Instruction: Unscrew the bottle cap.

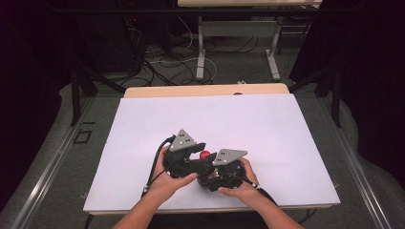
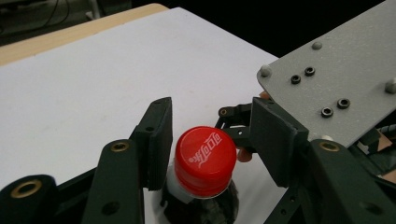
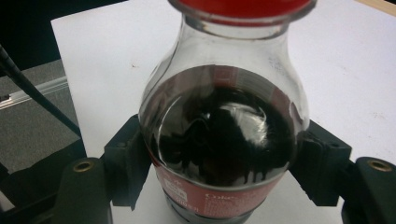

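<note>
Jaws of the right gripper [image 3: 219,186] clamp the dark cola bottle [image 3: 222,135] at lower centre of its view. The left gripper [image 2: 210,140], at frame centre, stands parted around the red cap [image 2: 205,158], its pads not pressing.
</note>
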